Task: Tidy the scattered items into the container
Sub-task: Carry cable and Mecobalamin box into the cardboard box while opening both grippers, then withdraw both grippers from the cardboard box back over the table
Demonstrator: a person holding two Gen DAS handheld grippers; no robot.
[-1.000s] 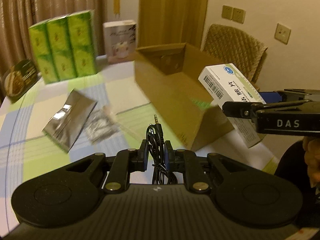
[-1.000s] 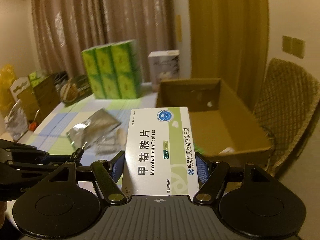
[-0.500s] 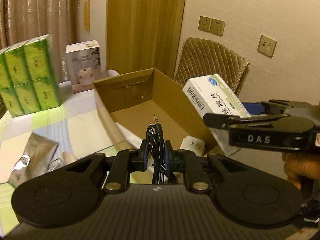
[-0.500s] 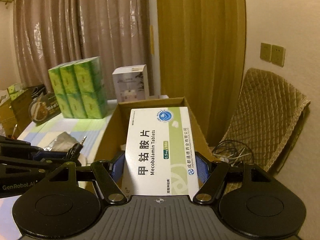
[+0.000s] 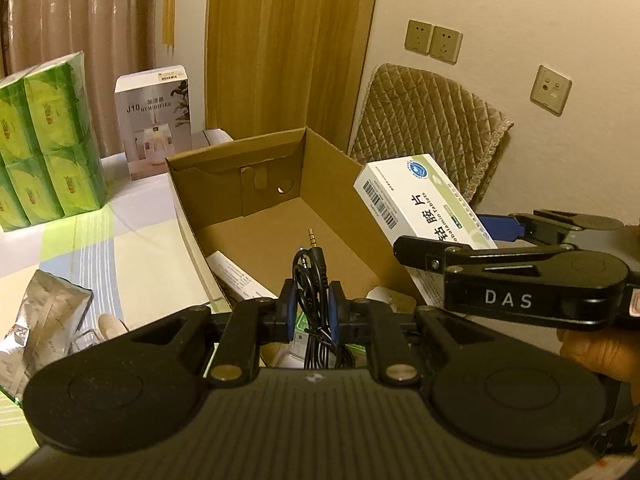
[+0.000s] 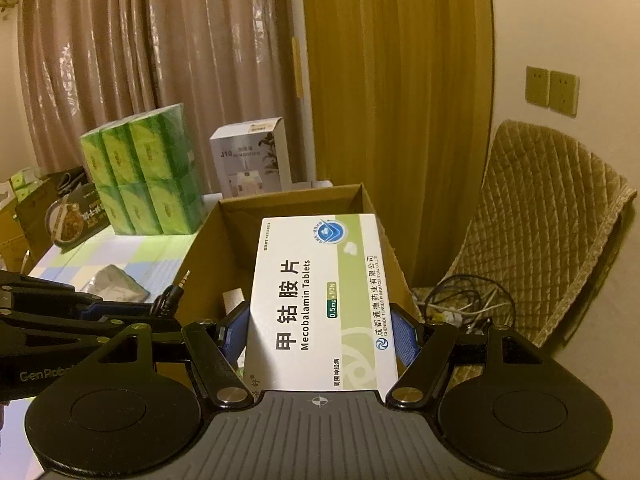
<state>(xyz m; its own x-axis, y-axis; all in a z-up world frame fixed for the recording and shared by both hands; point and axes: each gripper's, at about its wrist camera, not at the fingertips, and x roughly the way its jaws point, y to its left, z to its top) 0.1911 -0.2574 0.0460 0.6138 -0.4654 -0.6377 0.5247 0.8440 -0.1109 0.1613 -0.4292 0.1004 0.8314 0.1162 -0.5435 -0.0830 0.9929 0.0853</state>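
Note:
My left gripper (image 5: 313, 304) is shut on a coiled black audio cable (image 5: 312, 276) whose jack plug points up, and it hangs over the near end of the open cardboard box (image 5: 280, 152). White items lie on the box floor, among them a paper leaflet (image 5: 236, 276). My right gripper (image 6: 320, 332) is shut on a white and green medicine box (image 6: 320, 300) labelled Mecobalamin Tablets, held above the box's right wall. In the left wrist view the medicine box (image 5: 416, 204) and the right gripper (image 5: 496, 236) come in from the right. The cable (image 6: 170, 300) also shows in the right wrist view.
A silver foil pouch (image 5: 36, 320) and a clear packet (image 5: 100, 328) lie on the checked tablecloth left of the box. Green tissue packs (image 5: 44, 140) and a white humidifier carton (image 5: 154, 120) stand at the back. A quilted chair (image 6: 552, 232) with tangled wires (image 6: 464, 304) stands right.
Both grippers have moved right and forward from over the table to above the cardboard box, each still holding its item. The foil pouch has slid off to the left of view.

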